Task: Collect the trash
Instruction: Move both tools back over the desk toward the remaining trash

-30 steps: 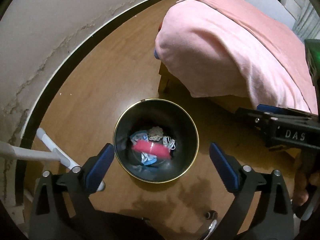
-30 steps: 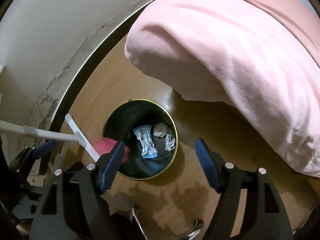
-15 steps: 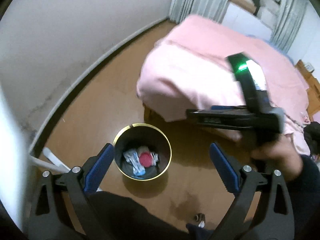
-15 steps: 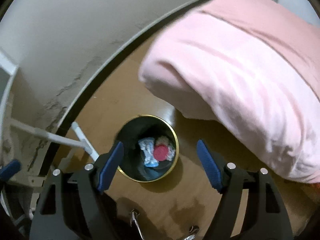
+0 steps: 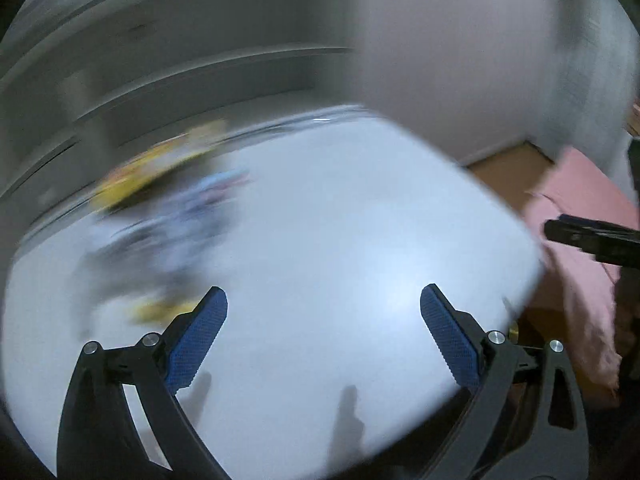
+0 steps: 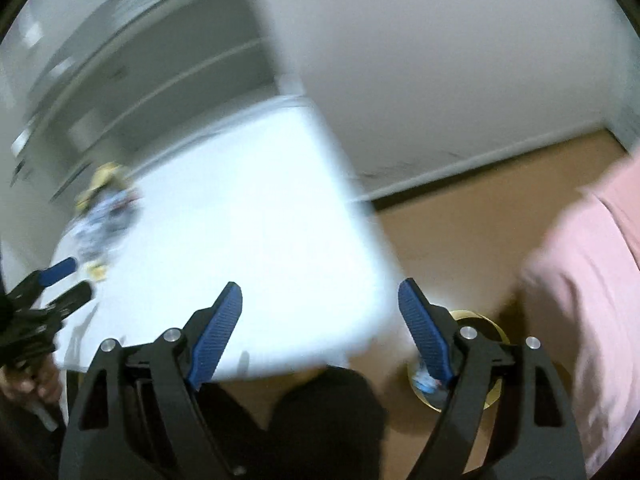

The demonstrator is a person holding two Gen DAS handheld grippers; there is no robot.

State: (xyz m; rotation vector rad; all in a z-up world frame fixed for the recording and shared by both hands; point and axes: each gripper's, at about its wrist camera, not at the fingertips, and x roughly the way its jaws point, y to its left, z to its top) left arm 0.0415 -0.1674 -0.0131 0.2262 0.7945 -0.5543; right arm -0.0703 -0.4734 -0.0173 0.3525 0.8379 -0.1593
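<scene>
White table (image 5: 340, 240) fills both wrist views, blurred by fast camera motion; a second ago the black bin was framed between both sets of fingers, and now it is seen only at the lower right of the right view, past the table corner, on the brown floor (image 6: 460, 232).

Left gripper (image 5: 324, 336) is held over the table with its jaws wide apart and nothing between them; its blue pads (image 5: 198, 340) are bare; right gripper (image 6: 320, 336) is likewise spread and empty, poised over the near table edge; the left one is also caught at the left edge of the right view, beside the litter.

Bin (image 6: 486, 360) is partly hidden behind the right finger; a gold rim and some pale scraps inside can be made out; the drop into it is judged done, and both tools have been swung away from it toward the table for the next piece.

Trash (image 5: 168, 208) is smeared across the far left of the table: yellow, blue and white wrappers, with a further yellow scrap nearer the left pad; single items cannot be told apart through the blur; in the right view the same heap (image 6: 104, 208) lies at the table's far left side.

Beyond the table, grey shelving (image 5: 160, 60) is seen along the back; a pale wall (image 6: 460, 80) with a dark skirting runs to the table's right; a pink blanket (image 6: 592, 300) is hung down on the bin's far side.

A reach across the table to the heap is judged the next need; the blur suggests the pick cannot be aimed until the motion settles.
</scene>
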